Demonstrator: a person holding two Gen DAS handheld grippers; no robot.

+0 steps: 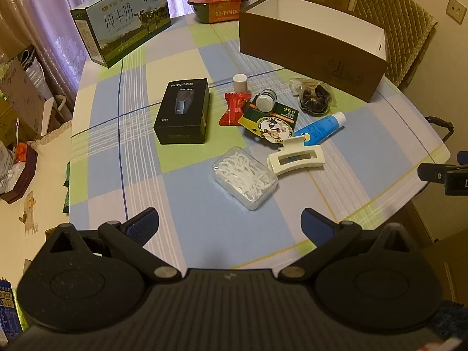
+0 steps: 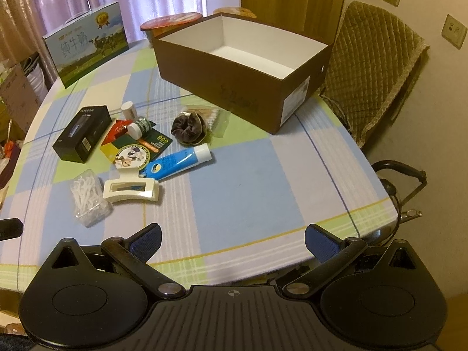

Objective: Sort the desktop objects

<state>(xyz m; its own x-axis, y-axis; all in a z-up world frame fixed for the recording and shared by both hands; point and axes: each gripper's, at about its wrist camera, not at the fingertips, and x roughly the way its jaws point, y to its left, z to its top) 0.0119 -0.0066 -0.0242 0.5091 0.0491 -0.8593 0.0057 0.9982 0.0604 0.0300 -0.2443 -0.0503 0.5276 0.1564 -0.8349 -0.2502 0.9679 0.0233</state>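
Both grippers, left [image 1: 229, 222] and right [image 2: 232, 238], hang spread and empty over the worktop's [image 2: 248, 175] near edge; the floss box [image 1: 245, 177] lies just ahead of the left, long axis slanting rightward; the open box [image 2: 242, 70] waits beyond.

My left gripper [image 1: 229, 222] and right gripper [image 2: 233, 238] are matte black, with blue ribbed pads [image 2: 320, 245], silver pivot screws and round side discs.
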